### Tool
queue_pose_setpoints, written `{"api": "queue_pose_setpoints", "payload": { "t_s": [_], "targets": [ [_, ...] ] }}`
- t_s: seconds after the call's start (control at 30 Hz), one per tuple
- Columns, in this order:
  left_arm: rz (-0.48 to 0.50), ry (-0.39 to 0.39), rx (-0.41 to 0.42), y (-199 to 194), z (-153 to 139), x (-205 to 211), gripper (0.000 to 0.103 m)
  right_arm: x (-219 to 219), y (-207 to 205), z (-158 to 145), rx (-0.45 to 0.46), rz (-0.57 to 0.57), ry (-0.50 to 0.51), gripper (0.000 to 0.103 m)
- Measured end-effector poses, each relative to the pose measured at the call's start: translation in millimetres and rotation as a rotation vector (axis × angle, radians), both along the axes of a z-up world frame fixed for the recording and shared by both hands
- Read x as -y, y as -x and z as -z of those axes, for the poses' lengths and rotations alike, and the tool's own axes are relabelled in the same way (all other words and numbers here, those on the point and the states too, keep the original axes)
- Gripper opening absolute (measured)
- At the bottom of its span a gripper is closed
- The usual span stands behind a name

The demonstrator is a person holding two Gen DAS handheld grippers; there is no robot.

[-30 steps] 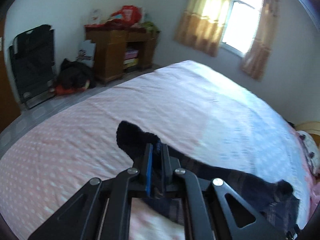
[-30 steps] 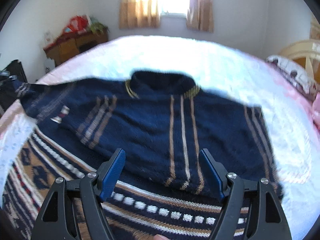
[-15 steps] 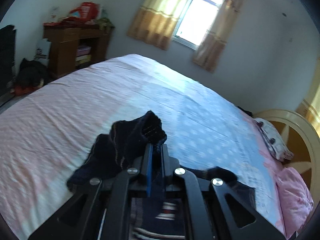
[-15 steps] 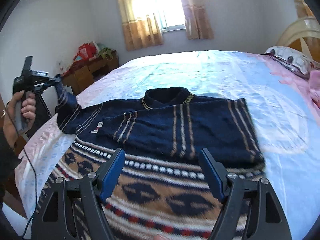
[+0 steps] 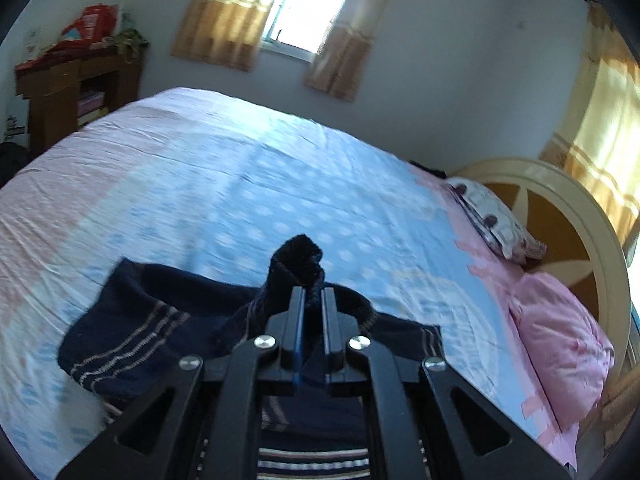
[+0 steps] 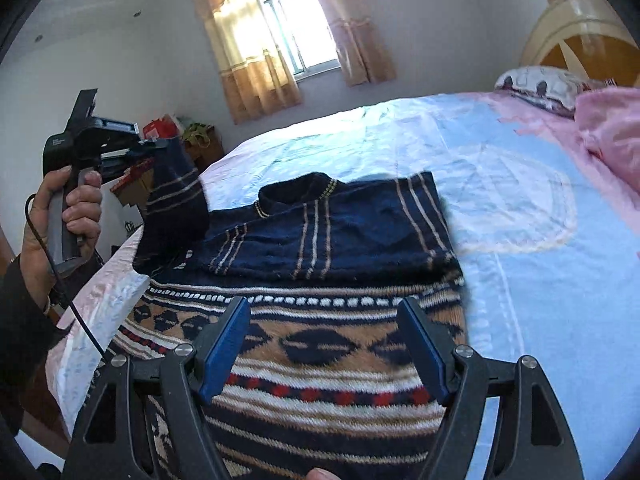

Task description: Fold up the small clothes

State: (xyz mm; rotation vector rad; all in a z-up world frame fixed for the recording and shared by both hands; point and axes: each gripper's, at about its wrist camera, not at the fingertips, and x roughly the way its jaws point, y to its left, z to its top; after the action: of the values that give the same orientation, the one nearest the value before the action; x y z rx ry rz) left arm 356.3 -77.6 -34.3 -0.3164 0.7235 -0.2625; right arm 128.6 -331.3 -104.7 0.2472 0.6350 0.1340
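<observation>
A navy knitted sweater with tan stripes and a patterned lower band lies on the bed. Its right sleeve is folded across the chest. My left gripper is shut on the cuff of the left sleeve and holds it lifted above the sweater body. From the right wrist view that sleeve hangs from the left gripper, held in a hand at the bed's left side. My right gripper is open above the patterned band, with nothing between its fingers.
The bed sheet is light blue and pink. A pink pillow and a patterned pillow lie by the cream headboard. A wooden cabinet stands left of the curtained window.
My left gripper has carried the sleeve cuff rightward and up over the sweater, turning toward the headboard. The right gripper drew back toward the hem, staying open.
</observation>
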Motion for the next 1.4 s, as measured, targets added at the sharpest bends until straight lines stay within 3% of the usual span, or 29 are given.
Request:
{"api": "queue_pose_setpoints", "payload": {
  "t_s": [0.2, 0.4, 0.6, 0.63, 0.67, 0.7, 0.77, 0.93, 1.03, 1.1, 1.2, 1.3, 1.4],
  "targets": [
    [0.052, -0.034, -0.023, -0.9, 16.0, 53.1, 0.007, 8.9, 5.6, -3.1, 0.028, 0.004, -0.041, 0.076],
    [0.087, -0.121, -0.028, -2.1, 44.1, 98.7, 0.008, 9.7, 3.3, 2.6, 0.013, -0.005, -0.058, 0.076],
    [0.15, -0.204, -0.036, 7.6, 63.2, 116.9, 0.014, 7.7, 0.1, 12.2, -0.011, -0.02, -0.06, 0.076],
    [0.158, -0.224, -0.023, 12.8, 63.1, 114.9, 0.017, 7.6, -0.3, 14.1, -0.016, -0.024, -0.06, 0.076],
    [0.163, -0.24, -0.012, 16.4, 63.0, 113.3, 0.026, 7.3, -1.7, 16.4, -0.023, -0.029, -0.064, 0.076],
    [0.165, -0.259, -0.001, 21.0, 62.7, 107.9, 0.042, 7.5, -2.4, 17.8, -0.028, -0.03, -0.066, 0.077],
    [0.147, -0.29, 0.028, 30.4, 62.8, 91.2, 0.06, 9.2, -3.3, 20.3, -0.036, -0.022, -0.073, 0.077],
    [0.008, -0.464, 0.053, 50.4, 78.5, 23.9, 0.064, 18.5, -0.7, 15.6, -0.022, 0.022, -0.1, 0.076],
    [-0.094, -0.554, 0.021, 58.7, 95.2, -25.6, 0.065, 18.2, -3.8, 2.7, -0.048, 0.023, -0.089, 0.076],
    [-0.147, -0.575, -0.012, 61.6, 106.6, -54.7, 0.065, 14.2, -10.0, -6.9, -0.079, 0.004, -0.08, 0.076],
    [-0.199, -0.528, -0.082, 61.2, 125.9, -90.9, 0.065, 7.4, -31.7, -20.6, -0.15, -0.032, -0.103, 0.076],
    [-0.21, -0.406, -0.163, 57.2, 144.1, -112.0, 0.065, 3.6, -66.3, -18.8, -0.22, -0.037, -0.193, 0.075],
    [-0.184, -0.317, -0.201, 54.0, 154.0, -119.4, 0.066, -11.0, -109.9, -4.1, -0.286, -0.015, -0.188, 0.061]
  ]
}}
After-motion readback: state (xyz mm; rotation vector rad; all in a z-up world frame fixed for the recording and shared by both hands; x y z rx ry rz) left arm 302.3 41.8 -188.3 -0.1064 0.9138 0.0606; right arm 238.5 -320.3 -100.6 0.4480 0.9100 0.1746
